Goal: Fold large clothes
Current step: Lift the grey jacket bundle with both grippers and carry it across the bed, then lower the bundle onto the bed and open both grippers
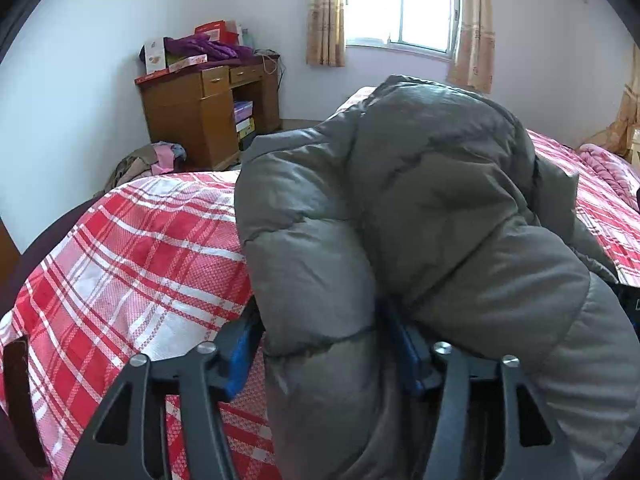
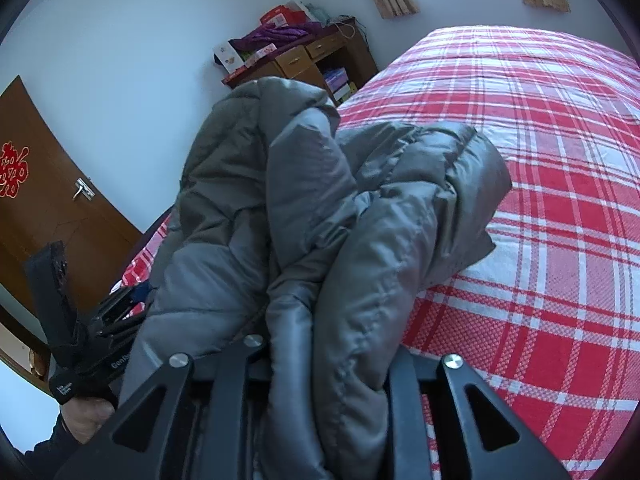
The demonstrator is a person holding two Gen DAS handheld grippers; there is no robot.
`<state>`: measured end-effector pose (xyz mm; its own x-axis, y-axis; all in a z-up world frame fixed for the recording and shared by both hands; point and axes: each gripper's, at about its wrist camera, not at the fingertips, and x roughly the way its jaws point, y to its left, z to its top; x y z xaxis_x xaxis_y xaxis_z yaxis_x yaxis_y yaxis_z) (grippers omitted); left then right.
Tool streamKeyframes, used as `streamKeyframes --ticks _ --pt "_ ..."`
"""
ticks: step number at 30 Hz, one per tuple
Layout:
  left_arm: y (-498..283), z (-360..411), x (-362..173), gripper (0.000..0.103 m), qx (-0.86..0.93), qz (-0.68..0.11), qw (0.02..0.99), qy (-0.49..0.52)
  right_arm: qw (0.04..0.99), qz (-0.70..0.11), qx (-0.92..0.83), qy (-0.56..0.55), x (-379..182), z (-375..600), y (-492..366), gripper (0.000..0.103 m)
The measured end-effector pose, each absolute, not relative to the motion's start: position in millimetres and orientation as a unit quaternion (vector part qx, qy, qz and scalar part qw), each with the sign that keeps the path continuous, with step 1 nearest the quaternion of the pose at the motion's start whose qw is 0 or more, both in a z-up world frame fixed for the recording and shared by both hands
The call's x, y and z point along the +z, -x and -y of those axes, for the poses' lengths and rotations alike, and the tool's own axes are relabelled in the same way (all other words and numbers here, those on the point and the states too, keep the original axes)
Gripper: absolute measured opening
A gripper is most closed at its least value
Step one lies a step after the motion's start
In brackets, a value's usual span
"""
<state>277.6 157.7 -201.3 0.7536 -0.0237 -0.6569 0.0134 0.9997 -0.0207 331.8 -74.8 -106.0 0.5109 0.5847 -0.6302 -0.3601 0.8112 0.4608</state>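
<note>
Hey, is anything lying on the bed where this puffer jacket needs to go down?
Nothing visible: the plaid bedspread beyond the grey puffer jacket is bare; both hand-held grippers grip the jacket.

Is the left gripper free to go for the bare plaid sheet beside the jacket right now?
Probably not. The left gripper is shut on a thick bunch of the grey jacket, so the padding fills its jaws. The plaid sheet lies open just left of it, but the jacket would have to be released first.
</note>
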Motion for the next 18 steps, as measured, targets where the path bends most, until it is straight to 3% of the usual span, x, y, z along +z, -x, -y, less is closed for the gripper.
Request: streamKeyframes --ticks 7,18 --pt "-284.0 -159.3 -208.3 0.076 0.005 -0.365 0.931 0.007 0.859 -0.422 0.258 -0.129 -119.8 73.4 -333.0 0.032" --pt "-290.1 -160.1 -214.0 0.079 0.01 -0.377 0.926 0.002 0.861 -0.431 0.243 -0.116 -132.0 75.2 -333.5 0.04"
